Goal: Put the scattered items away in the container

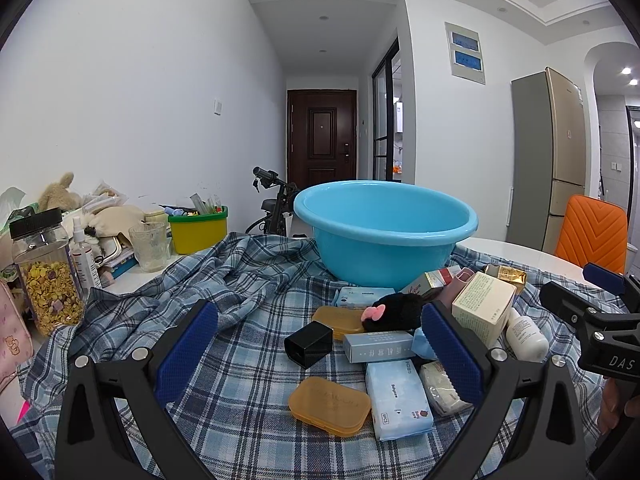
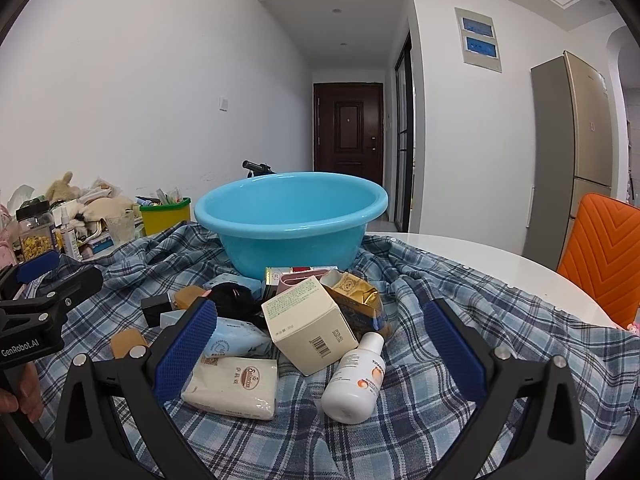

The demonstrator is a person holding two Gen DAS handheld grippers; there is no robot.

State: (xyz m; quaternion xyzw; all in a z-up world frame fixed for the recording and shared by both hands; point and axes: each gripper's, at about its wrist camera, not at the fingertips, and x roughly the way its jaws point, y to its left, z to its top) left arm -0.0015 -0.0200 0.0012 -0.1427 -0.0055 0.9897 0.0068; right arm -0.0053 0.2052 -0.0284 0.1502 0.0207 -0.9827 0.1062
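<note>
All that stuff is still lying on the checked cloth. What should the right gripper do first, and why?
Probably lower the right gripper onto the white bottle. Its fingers are wide open and empty, the bottle lies on its side between them at the near edge of the pile, nothing rests on it, and the blue basin stands open just behind.

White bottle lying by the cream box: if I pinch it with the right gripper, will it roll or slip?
The white bottle lies on its side, and its round body may roll if nudged. Its smooth, glossy plastic could slip between the pads. The rumpled plaid cloth beneath should damp rolling somewhat. The right gripper is open.
</note>
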